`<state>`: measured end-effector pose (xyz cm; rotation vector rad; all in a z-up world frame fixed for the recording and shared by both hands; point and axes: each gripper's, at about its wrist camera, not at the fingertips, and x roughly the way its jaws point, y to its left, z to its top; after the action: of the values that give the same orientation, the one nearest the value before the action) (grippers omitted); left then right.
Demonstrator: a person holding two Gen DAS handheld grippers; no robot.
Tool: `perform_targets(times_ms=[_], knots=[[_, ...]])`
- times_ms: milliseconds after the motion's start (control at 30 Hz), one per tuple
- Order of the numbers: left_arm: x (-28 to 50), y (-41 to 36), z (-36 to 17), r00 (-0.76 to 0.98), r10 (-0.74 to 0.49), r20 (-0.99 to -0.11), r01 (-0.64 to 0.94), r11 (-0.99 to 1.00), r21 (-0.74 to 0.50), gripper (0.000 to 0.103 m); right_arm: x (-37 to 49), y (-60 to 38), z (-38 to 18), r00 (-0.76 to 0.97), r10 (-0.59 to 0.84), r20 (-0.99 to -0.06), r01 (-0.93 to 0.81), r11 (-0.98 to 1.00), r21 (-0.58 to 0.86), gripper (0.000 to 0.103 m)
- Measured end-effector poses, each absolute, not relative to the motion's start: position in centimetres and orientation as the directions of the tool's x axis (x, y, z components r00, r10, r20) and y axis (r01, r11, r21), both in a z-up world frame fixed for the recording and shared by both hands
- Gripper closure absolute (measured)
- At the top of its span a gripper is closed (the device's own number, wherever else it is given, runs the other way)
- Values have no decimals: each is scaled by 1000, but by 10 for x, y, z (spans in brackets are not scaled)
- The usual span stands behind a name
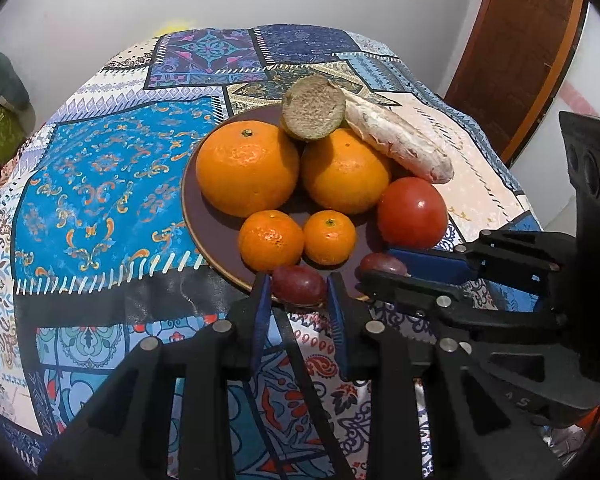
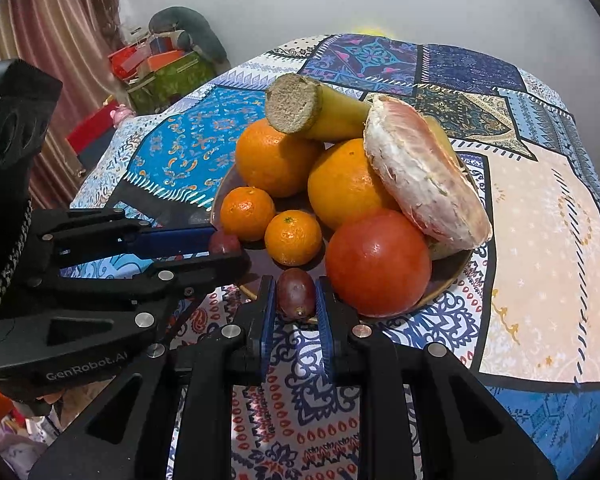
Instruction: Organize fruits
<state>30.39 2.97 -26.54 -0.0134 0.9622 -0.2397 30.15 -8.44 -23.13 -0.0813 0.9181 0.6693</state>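
Purple-red grapes are sitting pinched, one in the left gripper point(image 1: 299, 286) and one in the right gripper point(image 2: 296, 294), at the plate's point(image 1: 204, 236) near rim. Releasing here is risking roll-off; beyond, the stacked pomelo segment point(image 2: 424, 176) is leaning precariously.

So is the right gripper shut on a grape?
Yes: right gripper is shut on a red grape, pads pressing both sides at the plate edge.
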Motion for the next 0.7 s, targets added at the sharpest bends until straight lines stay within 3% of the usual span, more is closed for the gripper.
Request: perform_targets(times_ms=[167,400,700], knots=[[302,34,-265,557,-193,-808,172,978,-115,67,301,-84,-231,413,500,-761,-571,793,212,83],[292,36,-255,572,-181,-800,165,981,-103,67,295,-82,-225,411,492,-768,-581,790,195,80],[264,37,-215,639,-165,-751,161,984,-79,67,271,-101,-183,489,504,-712,-572,802,174,80]])
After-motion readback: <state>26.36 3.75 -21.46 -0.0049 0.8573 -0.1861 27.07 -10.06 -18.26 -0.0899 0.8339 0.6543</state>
